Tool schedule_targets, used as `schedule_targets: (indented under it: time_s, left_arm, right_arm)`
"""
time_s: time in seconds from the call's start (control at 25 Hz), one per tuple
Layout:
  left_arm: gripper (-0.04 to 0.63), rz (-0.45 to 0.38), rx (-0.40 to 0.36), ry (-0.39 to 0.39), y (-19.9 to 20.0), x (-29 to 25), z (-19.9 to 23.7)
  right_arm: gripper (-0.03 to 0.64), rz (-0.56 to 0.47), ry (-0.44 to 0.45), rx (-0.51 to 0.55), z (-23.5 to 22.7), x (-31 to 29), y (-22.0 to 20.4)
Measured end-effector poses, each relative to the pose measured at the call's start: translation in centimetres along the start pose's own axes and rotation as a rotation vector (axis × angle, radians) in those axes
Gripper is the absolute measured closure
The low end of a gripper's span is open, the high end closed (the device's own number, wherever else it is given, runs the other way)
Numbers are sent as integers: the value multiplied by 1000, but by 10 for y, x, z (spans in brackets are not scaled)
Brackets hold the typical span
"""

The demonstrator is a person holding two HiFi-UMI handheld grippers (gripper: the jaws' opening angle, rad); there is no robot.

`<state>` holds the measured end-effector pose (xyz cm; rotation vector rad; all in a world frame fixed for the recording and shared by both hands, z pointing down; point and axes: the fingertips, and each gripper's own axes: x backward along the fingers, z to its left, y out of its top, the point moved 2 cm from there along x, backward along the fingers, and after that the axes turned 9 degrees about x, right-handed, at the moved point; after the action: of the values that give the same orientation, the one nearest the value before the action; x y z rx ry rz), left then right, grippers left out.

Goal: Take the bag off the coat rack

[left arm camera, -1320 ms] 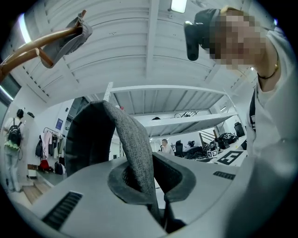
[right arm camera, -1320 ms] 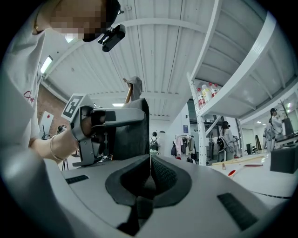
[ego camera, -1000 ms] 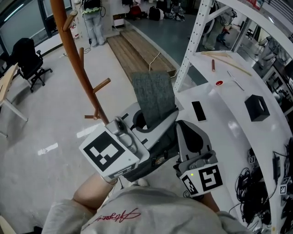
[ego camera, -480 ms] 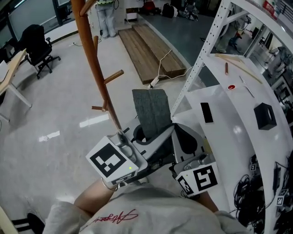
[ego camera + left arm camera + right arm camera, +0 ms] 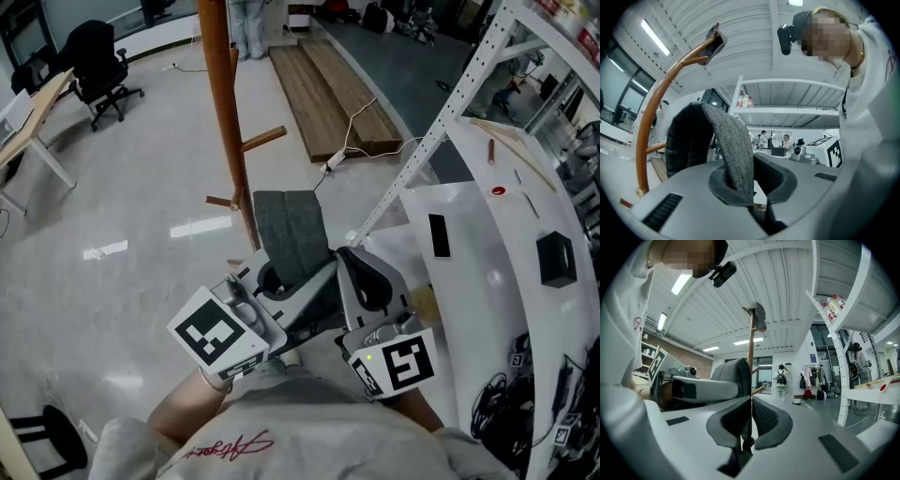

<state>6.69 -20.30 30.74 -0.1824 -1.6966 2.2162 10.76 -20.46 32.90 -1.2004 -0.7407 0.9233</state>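
The grey felt bag (image 5: 289, 230) is off the coat rack (image 5: 223, 122) and sits near its pole without touching it. A fold of the felt is pinched between the closed jaws of the left gripper (image 5: 279, 283), and the rest arches out beyond the fingertips. The right gripper (image 5: 364, 270), just beside it, has its jaws pressed together on nothing. I'd say the job now is to keep that pinch firm and carry the bag away from the pegs steadily, so the felt neither snags nor slips

Left tongs (image 5: 754, 202) clamped on grey felt bag (image 5: 734, 149), brown coat rack (image 5: 641, 159) behind
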Motion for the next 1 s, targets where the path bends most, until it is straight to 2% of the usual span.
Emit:
schedule_targets:
  time_s: [0.72,1.0]
  left_arm:
    - [558,-75,-3,340,11,85,48]
    - [558,-108,-3,418,17,104,54]
  right_arm:
    - [597,-78,278,-22,67,-59,18]
    - [597,-106,367,-3,86,-70,28]
